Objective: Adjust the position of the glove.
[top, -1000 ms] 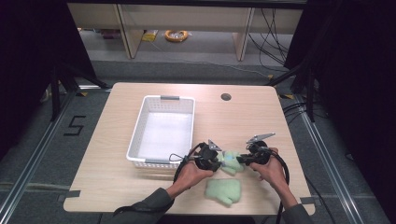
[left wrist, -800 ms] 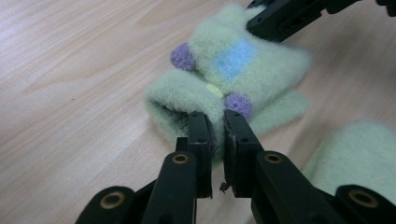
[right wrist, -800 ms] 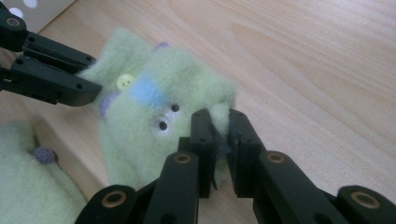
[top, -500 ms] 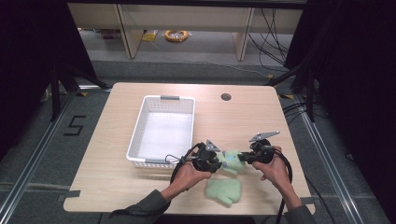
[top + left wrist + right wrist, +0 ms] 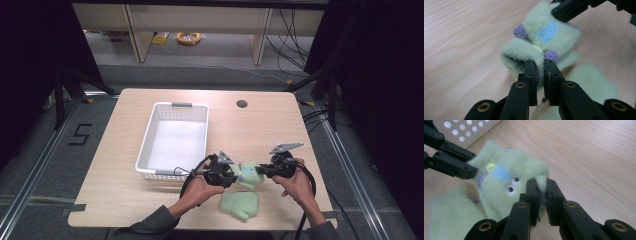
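Both hands have lifted slightly: the left gripper [image 5: 231,176] and right gripper [image 5: 264,171] each pinch the green sock [image 5: 248,173] above the wooden table [image 5: 250,130], near the white basket [image 5: 150,135]; dark curtains surround.

Two pale green fuzzy mitts: one mitt [image 5: 248,174] hangs above the bench [image 5: 120,190] near its front edge, pinched between two tongs, the left tongs [image 5: 231,176] and the right tongs [image 5: 262,171]; the other mitt [image 5: 241,205] lies flat by the front edge. One white basket [image 5: 147,140] stands left of the middle. One round hole [image 5: 242,104] sits near the far edge.
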Available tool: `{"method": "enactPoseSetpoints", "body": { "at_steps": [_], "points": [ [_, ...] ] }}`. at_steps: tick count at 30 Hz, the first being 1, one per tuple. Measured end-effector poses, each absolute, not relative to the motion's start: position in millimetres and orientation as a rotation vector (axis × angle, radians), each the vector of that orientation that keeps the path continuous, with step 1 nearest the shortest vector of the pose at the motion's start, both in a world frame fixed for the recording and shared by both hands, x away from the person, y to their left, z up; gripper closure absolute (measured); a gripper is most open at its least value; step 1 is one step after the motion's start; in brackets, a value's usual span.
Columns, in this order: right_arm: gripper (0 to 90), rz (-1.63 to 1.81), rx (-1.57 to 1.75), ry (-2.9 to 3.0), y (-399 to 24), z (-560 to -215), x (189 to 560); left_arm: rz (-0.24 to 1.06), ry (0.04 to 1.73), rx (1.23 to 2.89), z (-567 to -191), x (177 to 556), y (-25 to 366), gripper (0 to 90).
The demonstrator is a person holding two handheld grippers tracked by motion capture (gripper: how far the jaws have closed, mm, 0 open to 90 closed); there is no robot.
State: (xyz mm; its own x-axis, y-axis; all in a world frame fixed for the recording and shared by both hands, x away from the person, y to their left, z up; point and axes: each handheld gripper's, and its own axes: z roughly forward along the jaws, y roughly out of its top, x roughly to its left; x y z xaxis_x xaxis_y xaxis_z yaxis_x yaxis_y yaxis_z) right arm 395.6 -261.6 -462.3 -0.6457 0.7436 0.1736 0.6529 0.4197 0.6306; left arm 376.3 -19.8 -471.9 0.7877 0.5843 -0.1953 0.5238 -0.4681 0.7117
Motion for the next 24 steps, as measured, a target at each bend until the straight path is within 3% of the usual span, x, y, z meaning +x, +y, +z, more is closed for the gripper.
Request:
{"method": "enactPoseSetpoints", "body": {
  "at_steps": [24],
  "points": [
    [82.7, 1.13, 1.191, 2.515, -253, -449, 375, 0.066, 0.74, 2.157, -457, 351, -2, 81.3]
  ]
}}
